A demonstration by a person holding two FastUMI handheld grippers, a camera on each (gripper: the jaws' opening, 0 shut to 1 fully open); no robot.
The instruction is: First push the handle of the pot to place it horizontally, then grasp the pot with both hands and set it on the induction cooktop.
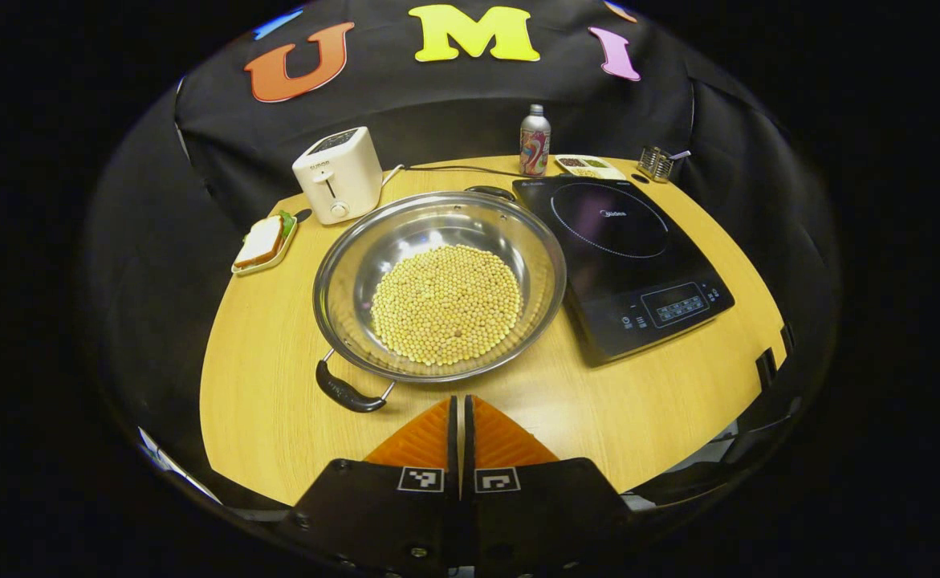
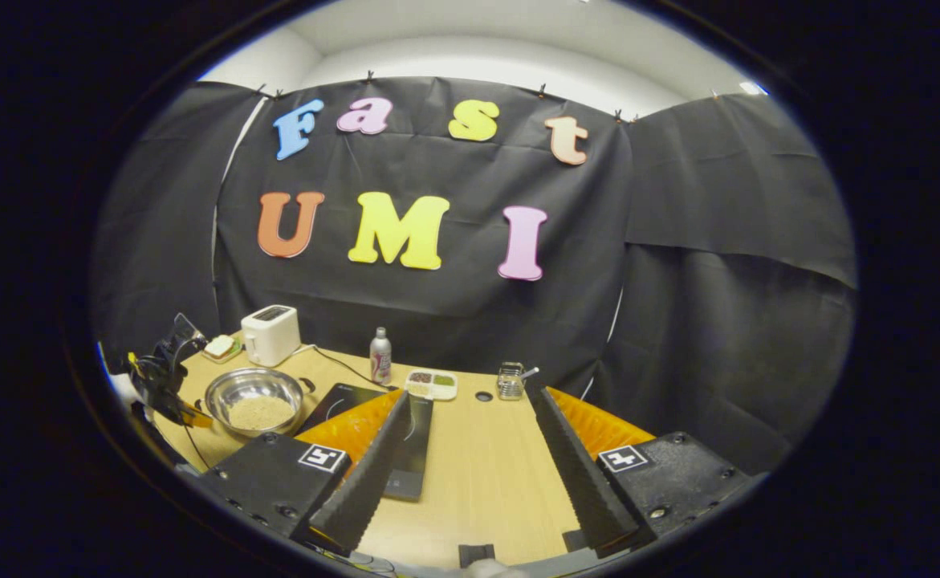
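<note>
Basically nothing done yet: pot (image 1: 437, 285) of beans sits on the worktop (image 1: 277, 401) just left of the cooktop (image 1: 626, 265), its near handle (image 1: 347, 391) skewed, left tongs (image 1: 461, 437) closed and empty just short of it, right tongs (image 2: 470, 449) wide open, hanging back.

Shiny metal pot (image 1: 437, 285), glossy glass induction cooktop (image 1: 622, 265), matt wooden table (image 1: 277, 401).
</note>
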